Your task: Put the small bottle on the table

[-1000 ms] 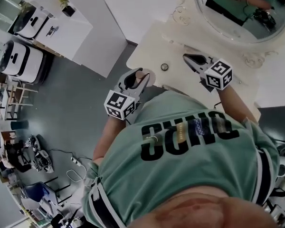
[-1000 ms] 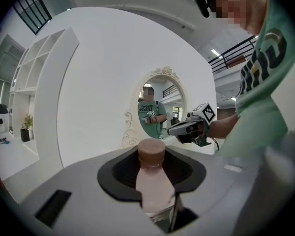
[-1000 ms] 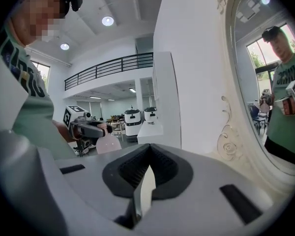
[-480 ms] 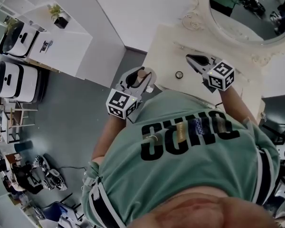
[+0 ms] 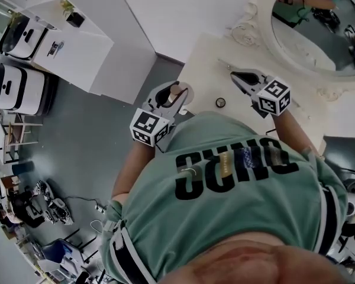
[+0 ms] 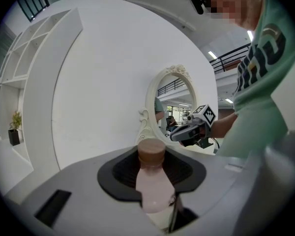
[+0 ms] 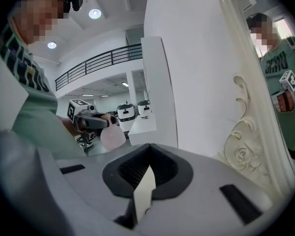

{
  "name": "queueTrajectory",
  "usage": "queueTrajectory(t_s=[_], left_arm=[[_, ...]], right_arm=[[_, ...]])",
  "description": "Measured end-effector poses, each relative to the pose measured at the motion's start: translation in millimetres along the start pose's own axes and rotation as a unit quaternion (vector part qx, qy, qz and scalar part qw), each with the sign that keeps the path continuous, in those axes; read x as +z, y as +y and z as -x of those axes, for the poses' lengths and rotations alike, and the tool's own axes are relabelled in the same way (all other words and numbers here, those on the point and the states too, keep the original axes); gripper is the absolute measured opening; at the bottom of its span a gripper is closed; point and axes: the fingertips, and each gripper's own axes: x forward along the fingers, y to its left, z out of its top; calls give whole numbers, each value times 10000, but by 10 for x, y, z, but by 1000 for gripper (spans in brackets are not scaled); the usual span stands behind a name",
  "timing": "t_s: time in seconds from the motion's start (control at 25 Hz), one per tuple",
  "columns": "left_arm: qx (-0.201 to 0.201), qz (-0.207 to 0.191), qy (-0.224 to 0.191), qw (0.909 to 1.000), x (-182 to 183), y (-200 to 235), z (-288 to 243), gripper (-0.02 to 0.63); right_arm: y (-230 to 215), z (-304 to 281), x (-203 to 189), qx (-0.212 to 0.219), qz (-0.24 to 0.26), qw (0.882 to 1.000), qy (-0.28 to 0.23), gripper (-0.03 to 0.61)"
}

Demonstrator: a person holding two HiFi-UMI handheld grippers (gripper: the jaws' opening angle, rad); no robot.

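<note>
Small pale-pink plastic bottle with brown cap (image 6: 149,178), clamped in the left gripper (image 5: 167,97), remains at the near-left corner of the cream dressing table (image 5: 206,59). It has barely moved, so set-down appears pending. The right gripper (image 5: 235,76), jaws together and empty, hovers above the table.

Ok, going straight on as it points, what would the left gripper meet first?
Probably the mirror frame: the left gripper, shut on the bottle, points at its left edge. Depth unclear.
</note>
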Motion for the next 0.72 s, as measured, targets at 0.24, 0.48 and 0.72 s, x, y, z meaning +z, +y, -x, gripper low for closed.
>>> queueTrajectory(t_s=[0.24, 0.48, 0.72], left_arm=[[513, 355, 88, 9980, 16, 124, -480, 137], [626, 438, 354, 9965, -122, 267, -628, 137], [595, 280, 473, 9967, -247, 384, -767, 137]], right_arm=[[-470, -178, 48, 695, -35, 9975, 105, -6], [-505, -464, 21, 985, -89, 9951, -59, -6], [-586, -586, -48, 824, -113, 9964, -169, -6]])
